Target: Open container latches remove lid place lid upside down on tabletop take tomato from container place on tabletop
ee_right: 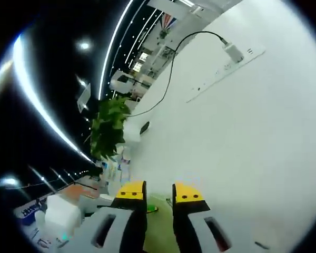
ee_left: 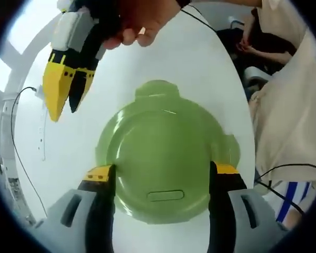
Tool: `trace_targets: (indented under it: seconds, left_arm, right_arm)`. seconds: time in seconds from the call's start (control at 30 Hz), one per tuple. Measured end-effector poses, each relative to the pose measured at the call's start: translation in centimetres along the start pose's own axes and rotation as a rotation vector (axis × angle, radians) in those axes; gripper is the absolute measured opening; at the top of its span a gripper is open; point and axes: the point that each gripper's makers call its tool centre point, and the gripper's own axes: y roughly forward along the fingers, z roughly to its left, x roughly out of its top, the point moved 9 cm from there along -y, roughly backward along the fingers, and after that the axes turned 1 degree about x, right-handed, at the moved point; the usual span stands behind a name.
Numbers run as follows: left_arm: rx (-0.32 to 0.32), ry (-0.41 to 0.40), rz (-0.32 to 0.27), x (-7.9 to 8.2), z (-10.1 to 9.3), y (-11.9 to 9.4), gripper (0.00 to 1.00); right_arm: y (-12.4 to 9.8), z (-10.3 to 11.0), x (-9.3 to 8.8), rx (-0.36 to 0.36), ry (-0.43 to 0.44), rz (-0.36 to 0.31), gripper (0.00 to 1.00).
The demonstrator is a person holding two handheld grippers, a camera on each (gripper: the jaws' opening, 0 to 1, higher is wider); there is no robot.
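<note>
Left gripper view: green lid [ee_left: 163, 158], unlabelled.

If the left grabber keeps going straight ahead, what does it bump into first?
Probably the green lid. The left gripper has its jaws open on either side of the lid, so going straight on it would likely meet the lid, which sits on the white table. Depth is hard to judge.

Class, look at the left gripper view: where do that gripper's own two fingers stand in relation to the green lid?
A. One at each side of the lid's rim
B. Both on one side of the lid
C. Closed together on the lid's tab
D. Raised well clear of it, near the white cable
A: the left gripper is open, its yellow-tipped fingers flanking the green lid, one at each side.
</note>
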Motion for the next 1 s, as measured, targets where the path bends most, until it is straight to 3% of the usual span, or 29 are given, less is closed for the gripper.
trace_targets:
  seconds: [0.17, 0.37, 0.7, 0.9, 1.0]
  left_arm:
    - [0.000, -0.002, -0.011, -0.1, 0.1, 0.0, 0.63]
    - [0.001, -0.004, -0.042, -0.5, 0.2, -0.1, 0.63]
    - [0.000, -0.002, -0.044, -0.5, 0.8, -0.1, 0.63]
    - [0.001, -0.005, -0.052, -0.5, 0.9, -0.1, 0.63]
    - [0.002, -0.006, -0.056, -0.5, 0.9, -0.1, 0.63]
  right_arm:
    - [1.7, -0.8, 0.4, 0.005, 0.015, 0.052, 0.13]
    - [3.6, -1.5, -0.5, 0.024, 0.039, 0.152, 0.12]
    - [5.2, -1.8, -2.1, 0.062, 0.078, 0.204, 0.12]
    - [6.2, -2.1, -0.7, 0.138, 0.111, 0.249, 0.12]
    - [6.3, -2.1, -1.3, 0.146, 0.108, 0.250, 0.12]
